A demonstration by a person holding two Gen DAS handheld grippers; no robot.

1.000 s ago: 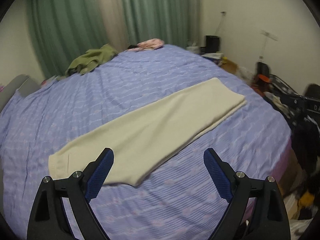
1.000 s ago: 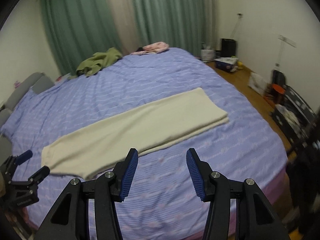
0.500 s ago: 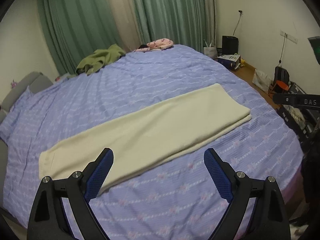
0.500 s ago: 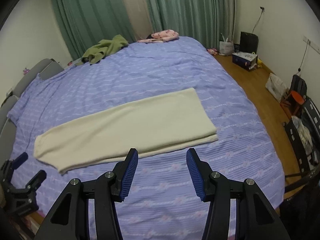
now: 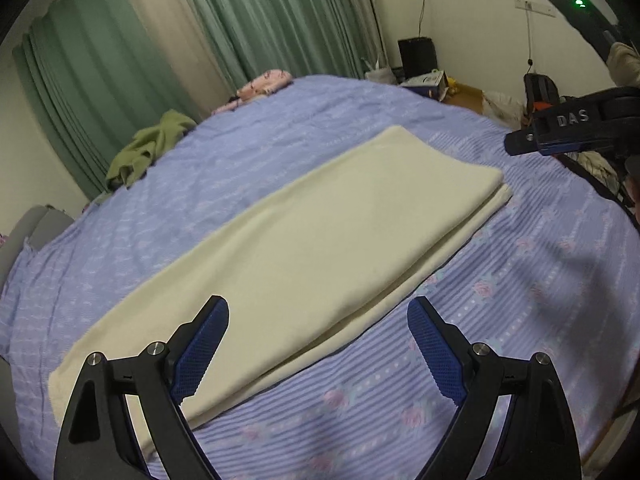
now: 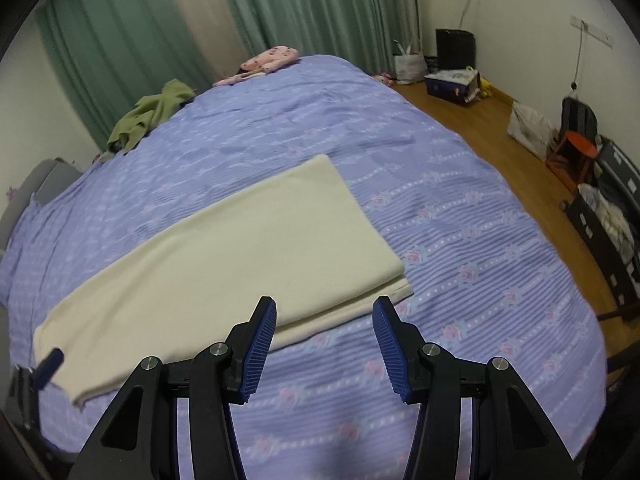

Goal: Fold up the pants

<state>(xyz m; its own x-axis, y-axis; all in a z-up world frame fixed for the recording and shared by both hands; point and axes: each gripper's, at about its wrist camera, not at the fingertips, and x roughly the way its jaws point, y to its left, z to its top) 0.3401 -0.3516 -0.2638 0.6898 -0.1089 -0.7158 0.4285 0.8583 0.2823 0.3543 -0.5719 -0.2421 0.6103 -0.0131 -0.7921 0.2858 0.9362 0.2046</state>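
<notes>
Cream pants [image 5: 320,232] lie flat on the purple bedspread, folded lengthwise into one long strip that runs from near left to far right. They also show in the right wrist view [image 6: 224,264]. My left gripper [image 5: 318,316] is open and empty, hovering above the strip's near long edge. My right gripper [image 6: 324,316] is open and empty, above the bedspread just in front of the strip's right end. The right gripper's body shows at the right edge of the left wrist view [image 5: 576,128]. The left gripper's fingertip shows at the left edge of the right wrist view [image 6: 48,360].
The bed [image 6: 460,240] has a green garment [image 6: 156,116] and a pink garment [image 6: 268,60] at its far side by green curtains [image 6: 320,8]. Wooden floor [image 6: 508,144] with boxes, bags and a black rack [image 6: 608,216] lies to the right.
Both grippers have moved closer to the bed and lower over the pants. The pants have not moved. Both grippers stayed open.
</notes>
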